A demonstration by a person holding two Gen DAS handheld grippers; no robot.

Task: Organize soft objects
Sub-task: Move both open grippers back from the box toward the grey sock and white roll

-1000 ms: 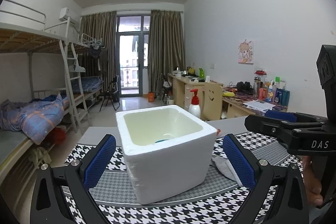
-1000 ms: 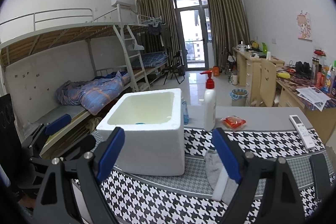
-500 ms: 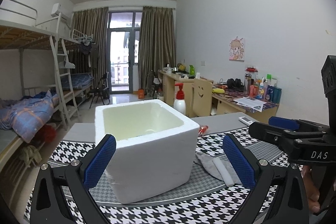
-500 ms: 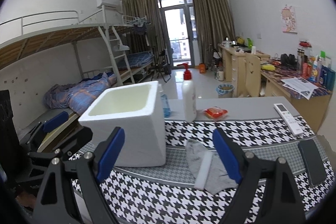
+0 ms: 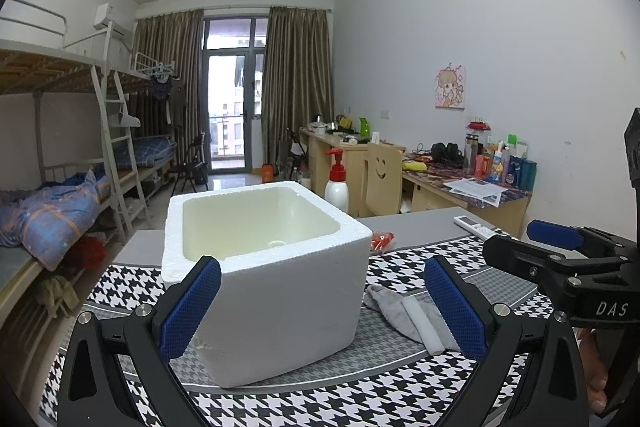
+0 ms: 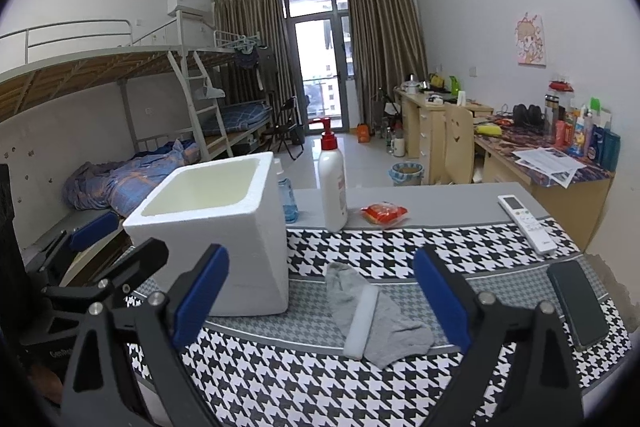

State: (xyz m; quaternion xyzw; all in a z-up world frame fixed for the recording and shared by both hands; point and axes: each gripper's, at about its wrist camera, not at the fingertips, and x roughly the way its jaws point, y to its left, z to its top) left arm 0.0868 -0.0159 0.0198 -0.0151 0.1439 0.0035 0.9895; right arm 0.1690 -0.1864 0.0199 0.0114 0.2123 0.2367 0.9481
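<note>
While poised low over the black-and-white houndstooth tablecloth, pointed slightly downward. Right gripper with blue-padded fingers: jaws opening, already wide, nothing pinched between them. Beyond and between those fingers, flat on the cloth: crumpled grey sock with a white foam strip laid across it, untouched. Just left of the sock, nearly touching it: open white polystyrene foam box, upright. Left gripper likewise spread wide, empty, facing the box's near corner, pads apart from its walls. Behind the box: white pump bottle with red nozzle and small blue-tinted bottle. Further right: red snack packet, white remote control, dark phone at the cloth's right edge.
</note>
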